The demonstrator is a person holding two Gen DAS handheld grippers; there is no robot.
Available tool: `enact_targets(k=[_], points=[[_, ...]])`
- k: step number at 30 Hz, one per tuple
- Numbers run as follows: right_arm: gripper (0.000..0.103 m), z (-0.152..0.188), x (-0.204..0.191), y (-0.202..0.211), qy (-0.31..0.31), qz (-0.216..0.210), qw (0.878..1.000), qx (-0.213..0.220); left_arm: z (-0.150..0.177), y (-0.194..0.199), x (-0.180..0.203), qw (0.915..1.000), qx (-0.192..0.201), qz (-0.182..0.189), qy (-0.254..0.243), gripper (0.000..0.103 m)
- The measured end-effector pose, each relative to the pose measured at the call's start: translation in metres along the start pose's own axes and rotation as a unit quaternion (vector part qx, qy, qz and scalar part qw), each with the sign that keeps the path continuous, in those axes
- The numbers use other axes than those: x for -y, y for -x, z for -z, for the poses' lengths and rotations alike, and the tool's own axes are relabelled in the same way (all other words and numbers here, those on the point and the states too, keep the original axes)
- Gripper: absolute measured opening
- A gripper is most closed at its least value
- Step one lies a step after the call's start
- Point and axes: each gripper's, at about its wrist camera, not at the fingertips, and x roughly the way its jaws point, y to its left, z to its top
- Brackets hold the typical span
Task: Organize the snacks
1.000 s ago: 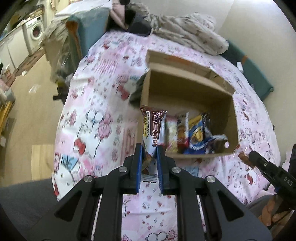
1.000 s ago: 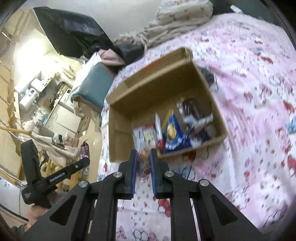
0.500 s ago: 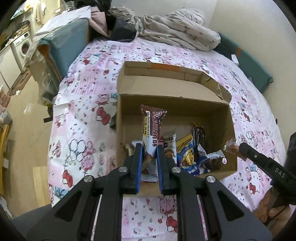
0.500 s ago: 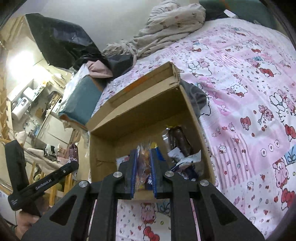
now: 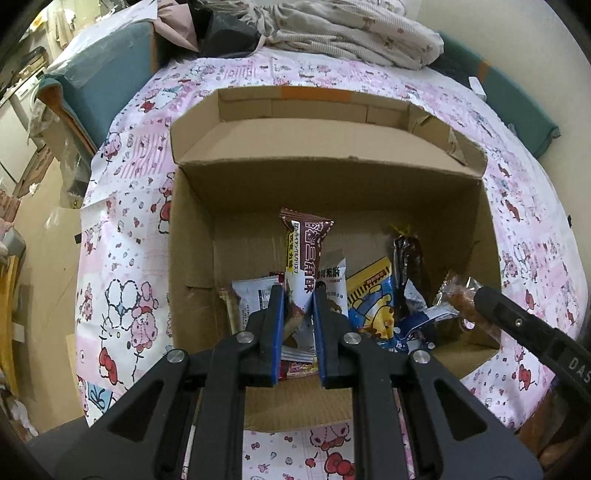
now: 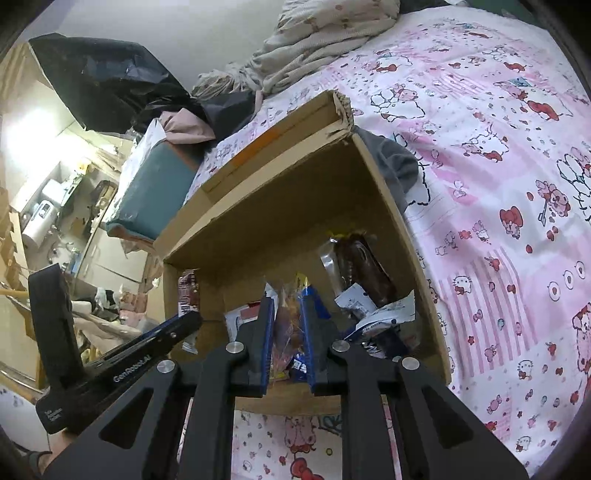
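An open cardboard box point(image 5: 192, 229) point(image 6: 295, 192) stands on the pink patterned bedsheet. Several snack packets lie along its near side, among them a blue and yellow packet point(image 5: 373, 299) and a dark brown bar point(image 5: 410, 262) point(image 6: 364, 266). My left gripper point(image 5: 298, 295) is shut on a brown and white snack packet point(image 5: 306, 251) and holds it upright over the box. My right gripper point(image 6: 288, 306) is shut on a clear packet of orange-brown snack point(image 6: 288, 325) point(image 5: 458, 295) over the box's near edge, at the right in the left wrist view.
Crumpled bedding point(image 5: 351, 33) and dark clothes lie behind the box. A teal cushion point(image 5: 107, 81) sits at the far left of the bed, another teal one point(image 5: 509, 107) at the far right. The floor and cupboards lie to the left.
Both grippers have moved forward and now hang over the box with their packets still held. The box looks larger and closer in both views.
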Motion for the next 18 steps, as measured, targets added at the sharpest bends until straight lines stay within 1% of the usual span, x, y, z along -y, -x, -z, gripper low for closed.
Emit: enact_targets(k=[3, 6, 7, 8, 9, 10, 11, 12, 13, 15, 18], points=[[0.019, -0.001, -0.002, -0.001, -0.001, -0.007, 1.0, 0.0, 0.0, -0.004, -0.001, 1.0, -0.004, 0.001, 0.005, 0.013], [0.021, -0.001, -0.004, -0.003, -0.002, -0.008, 1.0, -0.003, 0.002, -0.003, -0.001, 1.0, 0.003, -0.007, 0.005, 0.013], [0.025, -0.001, -0.005, -0.003, 0.0, -0.005, 1.0, -0.005, 0.002, -0.002, -0.001, 1.0, 0.004, -0.006, 0.003, 0.014], [0.034, -0.002, -0.005, -0.003, 0.002, -0.001, 1.0, -0.003, 0.002, -0.002, -0.001, 1.0, 0.002, -0.006, 0.001, 0.016], [0.042, -0.002, -0.006, -0.001, 0.004, 0.0, 1.0, 0.003, 0.003, -0.001, -0.002, 1.0, 0.001, -0.006, 0.001, 0.025], [0.066, -0.002, -0.006, 0.0, 0.002, 0.0, 1.0, 0.006, 0.004, 0.0, -0.003, 1.0, 0.001, -0.007, 0.002, 0.039], [0.077, -0.002, -0.006, 0.002, -0.001, -0.001, 1.0, 0.011, 0.005, 0.003, -0.004, 0.9999, 0.004, -0.011, 0.004, 0.049], [0.077, -0.001, -0.007, 0.005, -0.002, -0.002, 1.0, 0.019, 0.005, 0.005, -0.005, 0.9999, 0.007, -0.014, 0.005, 0.067], [0.077, -0.001, -0.008, 0.009, 0.004, 0.001, 1.0, 0.027, 0.005, 0.009, -0.007, 0.9997, 0.014, -0.02, 0.006, 0.077], [0.081, -0.002, -0.013, 0.015, 0.018, 0.011, 0.999, 0.037, 0.006, 0.018, -0.01, 0.9992, 0.03, -0.023, 0.01, 0.083], [0.09, -0.002, -0.016, 0.022, 0.026, 0.015, 0.998, 0.05, 0.007, 0.028, -0.016, 0.9991, 0.037, -0.017, 0.014, 0.083]])
